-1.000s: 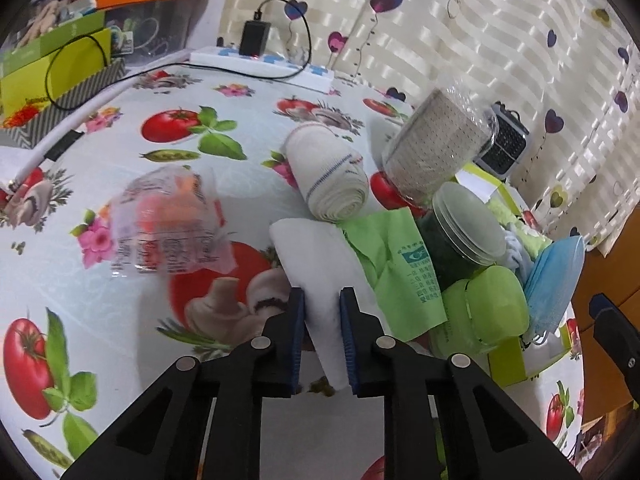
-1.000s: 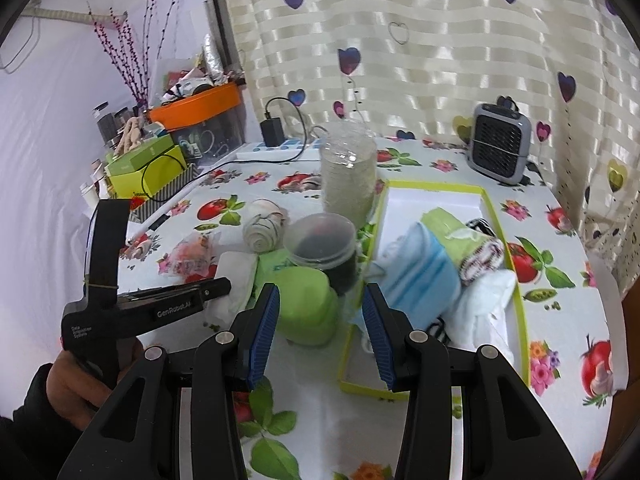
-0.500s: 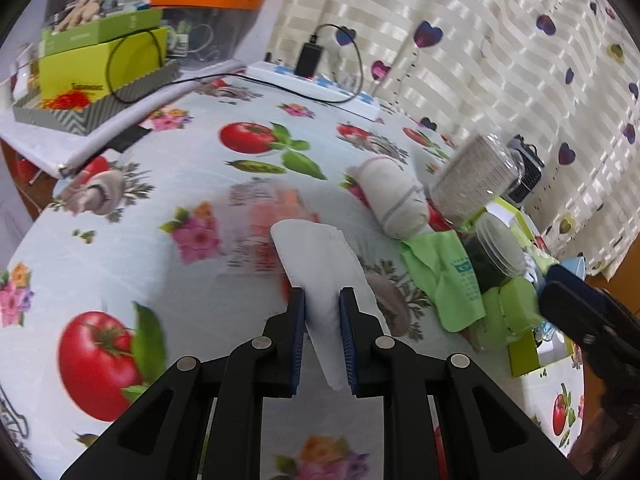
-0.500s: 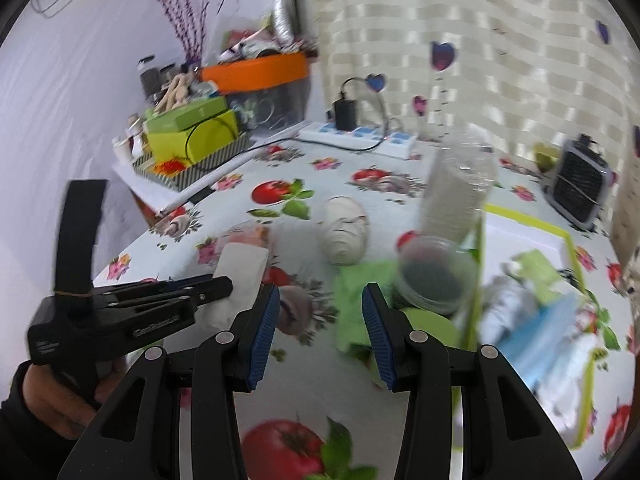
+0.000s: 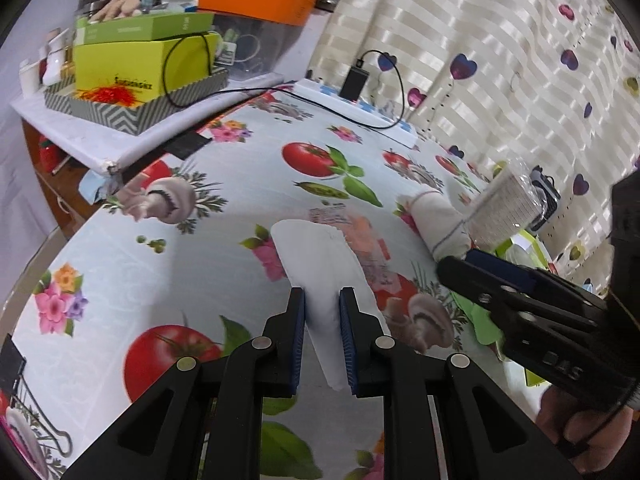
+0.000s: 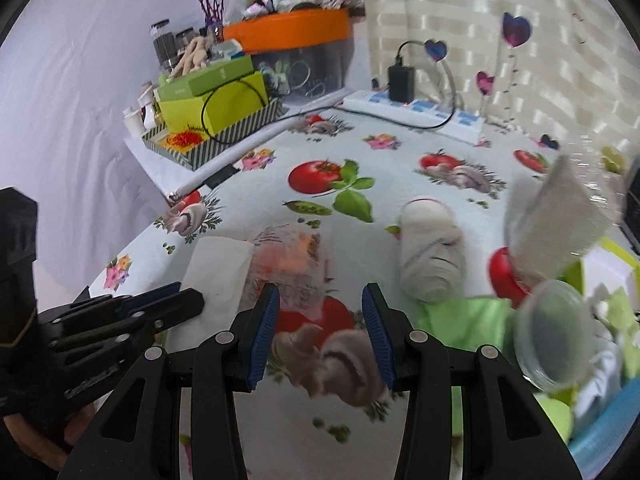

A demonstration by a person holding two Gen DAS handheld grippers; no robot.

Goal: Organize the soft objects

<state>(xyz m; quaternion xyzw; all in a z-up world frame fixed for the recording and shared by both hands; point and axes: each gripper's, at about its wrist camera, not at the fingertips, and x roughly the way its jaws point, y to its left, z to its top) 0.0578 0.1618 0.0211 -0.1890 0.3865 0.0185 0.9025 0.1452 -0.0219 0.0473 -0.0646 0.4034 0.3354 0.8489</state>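
Observation:
My left gripper (image 5: 322, 300) is shut on a white folded cloth (image 5: 316, 252) and holds it a little above the tomato-print tablecloth; the right wrist view shows that gripper (image 6: 186, 296) and the cloth (image 6: 218, 268) at the left. My right gripper (image 6: 320, 296) is open with nothing between its fingers. It hovers over a clear plastic packet with orange contents (image 6: 292, 260), and its tips (image 5: 456, 264) enter the left wrist view from the right. A rolled white bandage (image 6: 430, 256) lies to the right, with a green cloth (image 6: 464, 316) in front of it.
A tilted clear jar (image 6: 560, 220) and a round clear tub (image 6: 556, 340) stand by the yellow-green tray (image 6: 612, 248) at the right. At the back are a power strip (image 6: 420, 114) with a charger, a striped box of green cartons (image 6: 212, 136) and an orange-lidded bin (image 6: 288, 32).
Both grippers have swung left, away from the tray and the pile. The left one has carried the white cloth off the heap. The right one now hovers over the plastic packet.

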